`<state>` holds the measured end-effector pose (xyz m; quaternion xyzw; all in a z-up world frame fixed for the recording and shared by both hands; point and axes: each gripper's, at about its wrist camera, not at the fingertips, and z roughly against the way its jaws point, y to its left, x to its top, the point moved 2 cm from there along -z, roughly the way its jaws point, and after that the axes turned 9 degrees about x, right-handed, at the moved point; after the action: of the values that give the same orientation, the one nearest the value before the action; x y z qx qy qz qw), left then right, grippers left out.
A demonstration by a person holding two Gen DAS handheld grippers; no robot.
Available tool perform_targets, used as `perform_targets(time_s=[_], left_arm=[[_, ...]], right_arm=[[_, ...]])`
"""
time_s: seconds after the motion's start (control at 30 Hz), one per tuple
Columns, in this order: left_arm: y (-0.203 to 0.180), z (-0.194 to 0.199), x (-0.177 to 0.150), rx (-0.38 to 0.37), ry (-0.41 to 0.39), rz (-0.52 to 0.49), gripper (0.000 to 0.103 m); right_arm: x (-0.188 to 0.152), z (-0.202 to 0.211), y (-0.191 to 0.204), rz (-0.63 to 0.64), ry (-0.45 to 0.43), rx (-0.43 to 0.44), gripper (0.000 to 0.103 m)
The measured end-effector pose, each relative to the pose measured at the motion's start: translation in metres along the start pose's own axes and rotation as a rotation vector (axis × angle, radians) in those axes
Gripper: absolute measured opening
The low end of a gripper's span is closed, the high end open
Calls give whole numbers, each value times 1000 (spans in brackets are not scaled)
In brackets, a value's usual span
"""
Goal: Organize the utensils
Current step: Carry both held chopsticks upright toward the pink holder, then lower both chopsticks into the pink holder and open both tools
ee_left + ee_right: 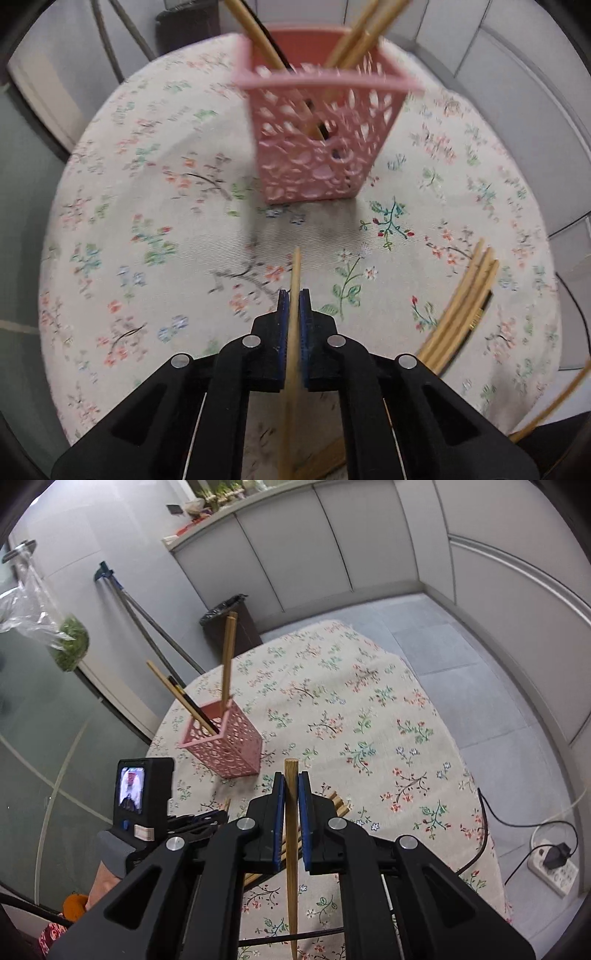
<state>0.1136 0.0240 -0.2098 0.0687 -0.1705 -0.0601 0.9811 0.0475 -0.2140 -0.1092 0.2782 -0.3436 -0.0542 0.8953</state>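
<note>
Left hand-held gripper (294,295): matte black angular linkage arms, round silver pivot pins showing at the joints, blue ribbed pads (282,325) lining both fingers. Right hand-held gripper (291,779) is showing the same build. Thin pale lines, possibly cables, are running along the inner arms.

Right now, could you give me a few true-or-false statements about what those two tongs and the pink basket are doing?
1. The left tongs grip a single bamboo chopstick. True.
2. The pink perforated plastic basket lies tipped on its side. False: it stands upright on the floral tablecloth.
3. The basket already holds several chopsticks. True.
4. The right tongs are empty. False: they clamp a wooden chopstick.
5. A bundle of loose bamboo chopsticks lies on the tablecloth. True.
</note>
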Motion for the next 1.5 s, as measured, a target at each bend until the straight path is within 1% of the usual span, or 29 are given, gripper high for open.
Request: perform_targets(time_s=[0.17,0.27,0.37,0.63,0.83,1.03,1.23,1.5], left_arm=[[25,58,-17,-3,-110,20,5],[36,86,-24,-20,-176,60,5],[37,101,-29,-36,-217,80,5],[30,126,-36,-53,-306,89,5],[35,155,-39,-65,-385,111,5],[39,187,-28,-89,-464,125,5],[44,217,-9,-104,-537,133,5],[55,257,36,-110,-653,173,5]], right_arm=[[-2,17,15,52,-29,38,8],[-2,27,23,61,-46,57,8],[-1,35,29,72,-61,65,8],[-5,54,38,100,-79,65,8],[7,76,44,108,-124,77,8],[34,98,54,101,-197,108,8],[65,112,66,97,-268,127,8],[110,114,83,98,-346,157,8]])
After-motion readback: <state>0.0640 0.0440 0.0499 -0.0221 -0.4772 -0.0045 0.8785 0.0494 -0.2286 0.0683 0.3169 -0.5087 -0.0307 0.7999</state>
